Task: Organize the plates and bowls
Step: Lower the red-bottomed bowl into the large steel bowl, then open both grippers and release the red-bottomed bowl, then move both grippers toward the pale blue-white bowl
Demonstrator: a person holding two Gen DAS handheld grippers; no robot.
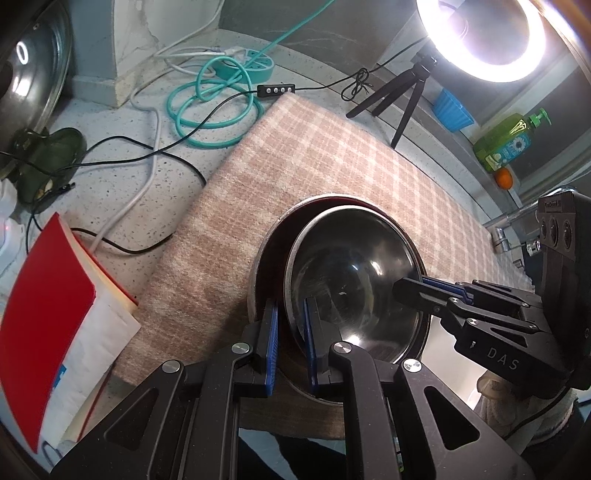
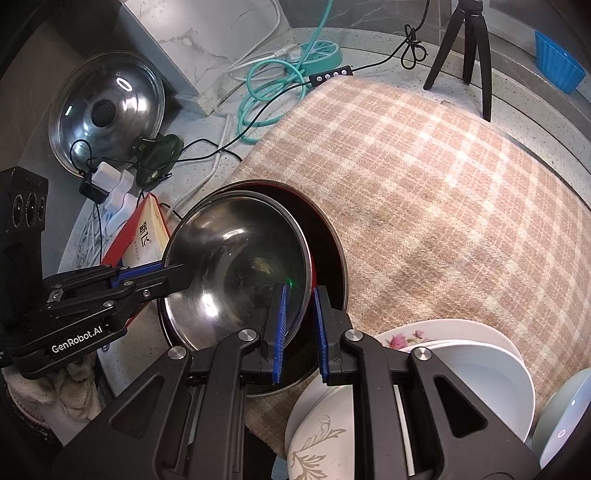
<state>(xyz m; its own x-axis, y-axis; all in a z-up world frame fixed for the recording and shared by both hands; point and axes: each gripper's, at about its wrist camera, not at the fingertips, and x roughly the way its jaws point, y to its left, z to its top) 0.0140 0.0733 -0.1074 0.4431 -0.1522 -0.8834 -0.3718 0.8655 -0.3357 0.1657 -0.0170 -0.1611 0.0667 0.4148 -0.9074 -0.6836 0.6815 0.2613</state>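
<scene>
Item: steel bowl [image 1: 354, 280], shiny, sitting inside a wider red-lined bowl [image 1: 273, 254], the pair resting on a checked cloth [image 1: 314, 147] spread over a speckled counter [image 1: 122, 184].

Grip: left gripper [image 1: 291, 332] was clamped on the steel bowl's near rim, one blue pad inside, one outside. Right gripper [image 2: 299, 328] was closed on the opposite rim in the same way. Each gripper showed in the other's view, pinching across from it.

Step, as judged: nesting of the steel bowl into the red one, either just seated or about to be lifted out; the views did not settle which. The next move would call for both sets of jaws to act together, releasing or raising evenly so the bowl does not tip.

Nearby: stacked white plates [image 2: 476, 365], one with a pink flower, another with a grey leaf print, just beside the right gripper. Farther off: red book [image 1: 48, 306], glass pot lid [image 2: 107, 114], teal cable [image 1: 207, 103], ring light [image 1: 484, 33] on a tripod.

Obscured: the red bowl's base and outer wall; the plates cut off at the frame edge; contact between the two bowls could not be made out.
</scene>
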